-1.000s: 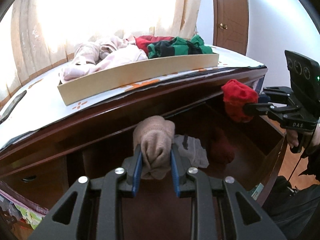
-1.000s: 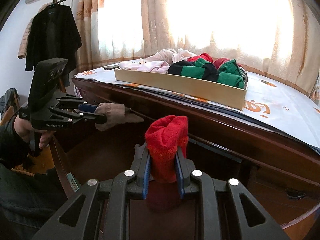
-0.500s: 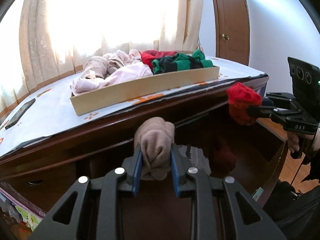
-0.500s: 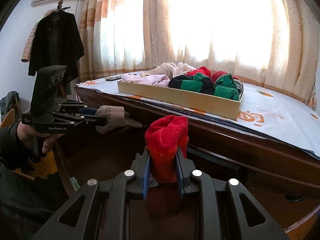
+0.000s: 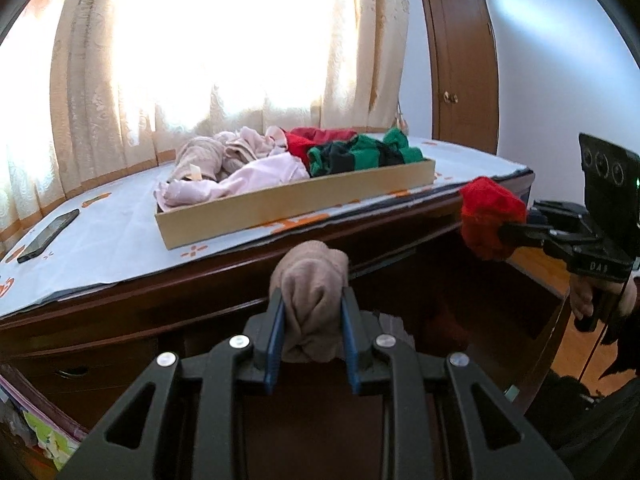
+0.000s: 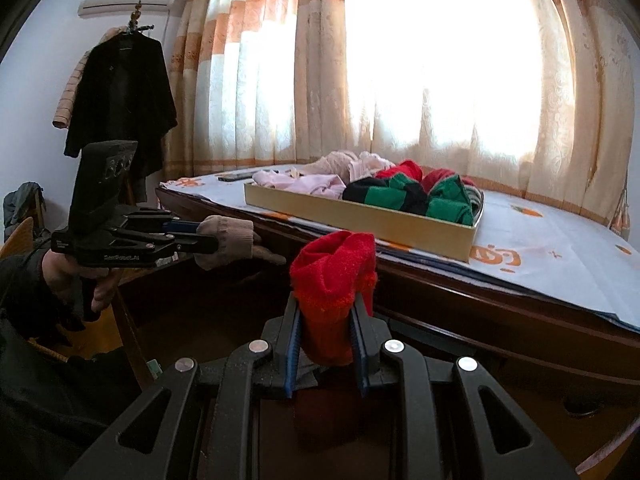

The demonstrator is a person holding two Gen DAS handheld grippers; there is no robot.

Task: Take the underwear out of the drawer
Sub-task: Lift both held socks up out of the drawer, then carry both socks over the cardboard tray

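Jaws clenched: left gripper (image 5: 310, 334) grasps beige roll (image 5: 310, 300), right gripper (image 6: 326, 346) red roll (image 6: 334, 276). Both clear of drawer (image 5: 536, 320); tray (image 5: 296, 206) drop remains.

Glossy dark wood dresser (image 5: 168, 300); fuzzy red cloth garment (image 6: 334, 280).

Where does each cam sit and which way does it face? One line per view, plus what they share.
Left wrist: on the left hand-held gripper, looking forward along its fingers over the beige underwear toward the tray and curtains; right hand shows.
Right wrist: on the right hand-held gripper, looking over the red underwear toward the same tray and window; left hand shows.
Shared: tray, desk top, both garments, each other's gripper.
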